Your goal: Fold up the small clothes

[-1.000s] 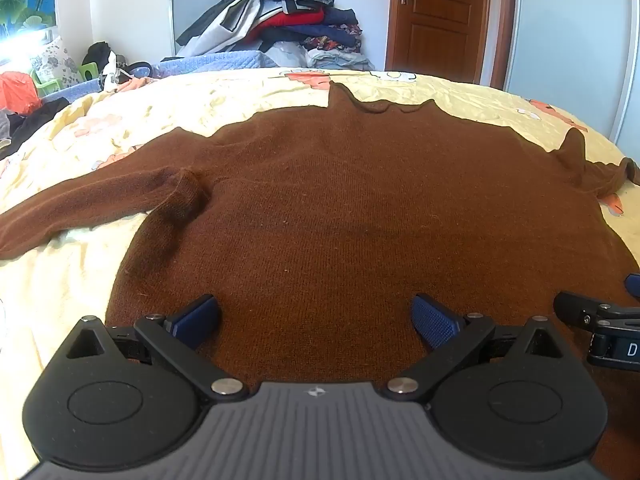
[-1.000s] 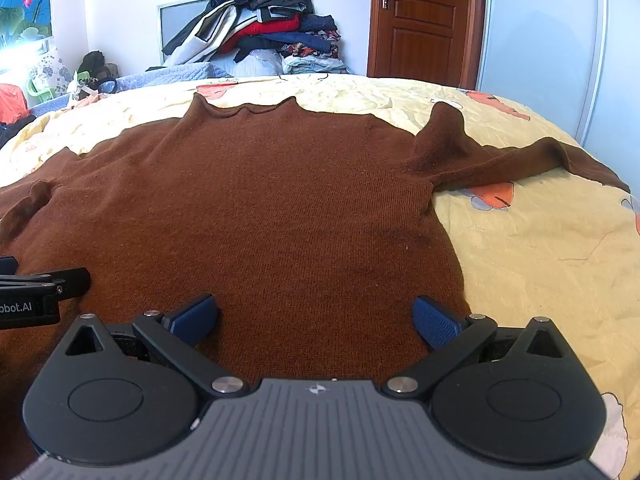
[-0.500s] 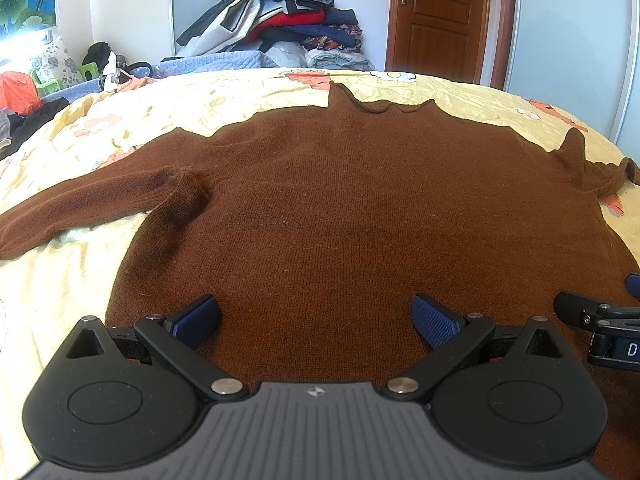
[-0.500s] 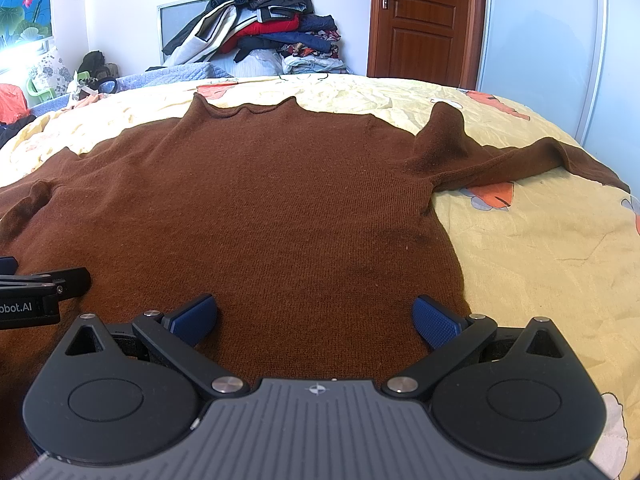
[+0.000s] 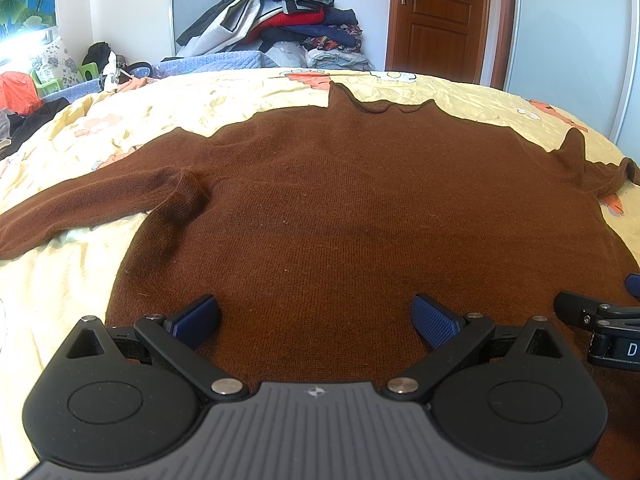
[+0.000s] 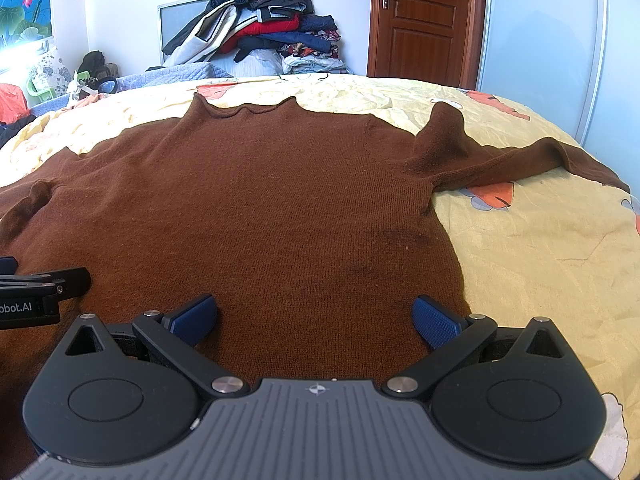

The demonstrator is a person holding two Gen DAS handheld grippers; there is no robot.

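Out on the left, one sleeve (image 5: pixel 92 200) runs flat across the yellow bedsheet (image 5: pixel 60 280), away from the body of the brown sweater (image 5: pixel 360 208), which lies spread on the bed with its collar pointing to the far side. Nothing folded yet, so by my reading this is the very start: both tools lined up at the near hem, ready for the first grab.

Moving in, the left gripper (image 5: pixel 316 316) hovers over the hem's left half, jaws spread wide, blue pads (image 5: pixel 198 316) apart with only knit between them, gripping nothing. Just beside it, the right gripper (image 6: pixel 314 316) sits over the hem's right half, also wide open and empty-handed. Whether the pads touch the fabric, I can't tell.

Further right, the other sleeve (image 6: pixel 520 160) trails off over the sheet, a little bunched at the shoulder.

What's next, I'd say: either both come down and pinch the hem to carry it up toward the collar, or each swings out to fetch a sleeve inward first. The knit is soft and thick, so a firm pinch through both layers matters.

Behind the bed, a heap of clothes (image 5: pixel 280 16) waits.
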